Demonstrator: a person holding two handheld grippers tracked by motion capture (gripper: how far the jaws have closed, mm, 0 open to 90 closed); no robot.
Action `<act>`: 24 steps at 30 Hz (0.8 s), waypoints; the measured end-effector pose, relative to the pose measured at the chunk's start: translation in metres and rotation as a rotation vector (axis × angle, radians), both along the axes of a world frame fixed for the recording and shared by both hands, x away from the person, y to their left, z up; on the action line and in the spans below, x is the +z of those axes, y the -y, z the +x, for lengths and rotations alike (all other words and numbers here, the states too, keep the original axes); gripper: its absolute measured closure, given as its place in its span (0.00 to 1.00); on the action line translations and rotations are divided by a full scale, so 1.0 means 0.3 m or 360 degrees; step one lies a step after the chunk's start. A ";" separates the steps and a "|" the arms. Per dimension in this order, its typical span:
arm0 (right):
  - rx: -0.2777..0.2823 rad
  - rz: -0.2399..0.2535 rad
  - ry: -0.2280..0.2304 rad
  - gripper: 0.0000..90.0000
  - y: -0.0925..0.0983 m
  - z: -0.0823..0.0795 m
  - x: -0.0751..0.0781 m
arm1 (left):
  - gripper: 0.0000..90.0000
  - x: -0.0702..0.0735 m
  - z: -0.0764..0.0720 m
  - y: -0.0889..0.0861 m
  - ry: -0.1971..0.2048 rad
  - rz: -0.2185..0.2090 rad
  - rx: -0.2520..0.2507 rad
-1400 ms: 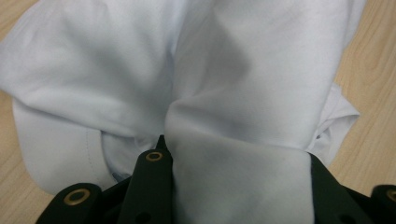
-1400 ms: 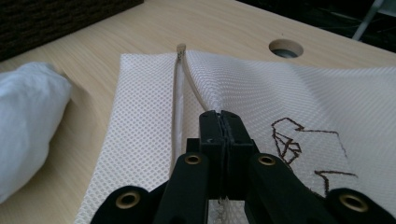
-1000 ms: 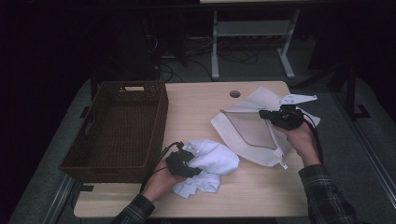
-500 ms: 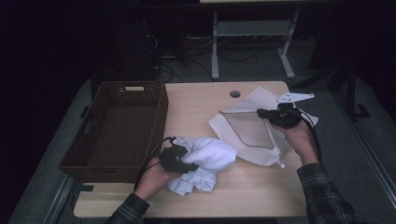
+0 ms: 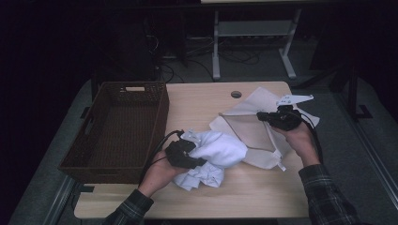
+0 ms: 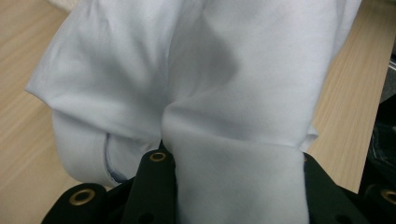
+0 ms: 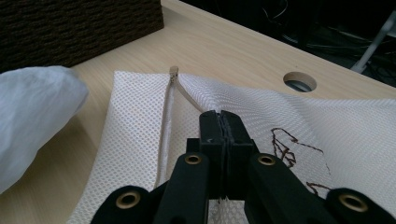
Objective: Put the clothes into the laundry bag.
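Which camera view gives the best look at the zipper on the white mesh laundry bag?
The right gripper view: the beige zipper of the white mesh laundry bag runs close up to the right gripper, shut on the bag's edge. The high view shows it as a thin tan line.

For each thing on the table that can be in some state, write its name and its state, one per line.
White garment: bunched, clamped in the left gripper.
Mesh laundry bag: lying on the table, zip edge pinched and lifted by the right gripper, mouth open.
Wicker basket: upright, empty.
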State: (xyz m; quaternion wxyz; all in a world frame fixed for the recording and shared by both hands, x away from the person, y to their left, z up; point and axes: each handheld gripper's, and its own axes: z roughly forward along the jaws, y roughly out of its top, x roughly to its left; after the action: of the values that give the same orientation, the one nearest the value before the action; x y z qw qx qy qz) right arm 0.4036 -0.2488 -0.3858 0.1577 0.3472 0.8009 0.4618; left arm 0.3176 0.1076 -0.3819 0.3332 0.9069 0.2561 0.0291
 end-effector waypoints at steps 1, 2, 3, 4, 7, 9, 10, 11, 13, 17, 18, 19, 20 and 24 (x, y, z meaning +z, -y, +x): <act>0.0005 0.0006 -0.0003 0.98 0.001 -0.001 -0.002 | 0.76 0.003 0.007 0.014 0.0006 -0.0005 -0.0007; 0.0009 -0.0002 -0.0004 0.98 -0.002 -0.001 -0.003 | 0.76 0.003 0.010 0.019 0.0009 -0.0001 -0.0015; 0.0014 -0.0005 -0.0002 0.98 -0.003 -0.001 -0.003 | 0.76 0.003 0.013 0.026 0.0012 0.0001 -0.0017; 0.0018 -0.0005 -0.0001 0.98 -0.004 0.000 -0.003 | 0.76 0.002 0.018 0.034 0.0015 0.0006 -0.0023; 0.0036 0.0006 -0.0005 0.98 -0.011 -0.003 -0.003 | 0.76 0.006 0.023 0.052 0.0026 0.0014 -0.0027; 0.0056 -0.0004 0.0000 0.98 -0.019 -0.006 0.000 | 0.76 0.014 0.027 0.065 0.0038 0.0015 -0.0041; 0.0064 -0.0003 0.0002 0.98 -0.022 -0.007 0.002 | 0.76 0.020 0.030 0.070 0.0043 0.0018 -0.0048; 0.0072 0.0000 0.0003 0.98 -0.024 -0.009 0.004 | 0.76 0.023 0.031 0.074 0.0050 0.0021 -0.0053; 0.0085 0.0009 0.0005 0.98 -0.026 -0.011 0.008 | 0.76 0.031 0.037 0.088 0.0055 0.0027 -0.0065; 0.0119 0.0016 0.0006 0.98 -0.032 -0.017 0.014 | 0.76 0.026 0.050 0.118 0.0061 0.0051 -0.0091; 0.0128 0.0022 0.0004 0.98 -0.033 -0.018 0.015 | 0.76 0.024 0.051 0.123 0.0059 0.0052 -0.0091; 0.0139 0.0025 0.0000 0.98 -0.033 -0.019 0.015 | 0.76 0.020 0.051 0.132 0.0053 0.0053 -0.0098; 0.0139 0.0025 0.0000 0.98 -0.033 -0.019 0.015 | 0.76 0.020 0.051 0.132 0.0053 0.0053 -0.0098; 0.0212 0.0018 -0.0003 0.98 -0.052 -0.027 0.019 | 0.76 0.011 0.040 0.154 0.0069 0.0076 -0.0128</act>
State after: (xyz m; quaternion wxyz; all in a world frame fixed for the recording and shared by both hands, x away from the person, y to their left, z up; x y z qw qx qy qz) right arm 0.3954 -0.2333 -0.3801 0.1239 0.2944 0.8197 0.4754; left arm 0.3297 0.0613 -0.3786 0.3180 0.9233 0.2114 0.0412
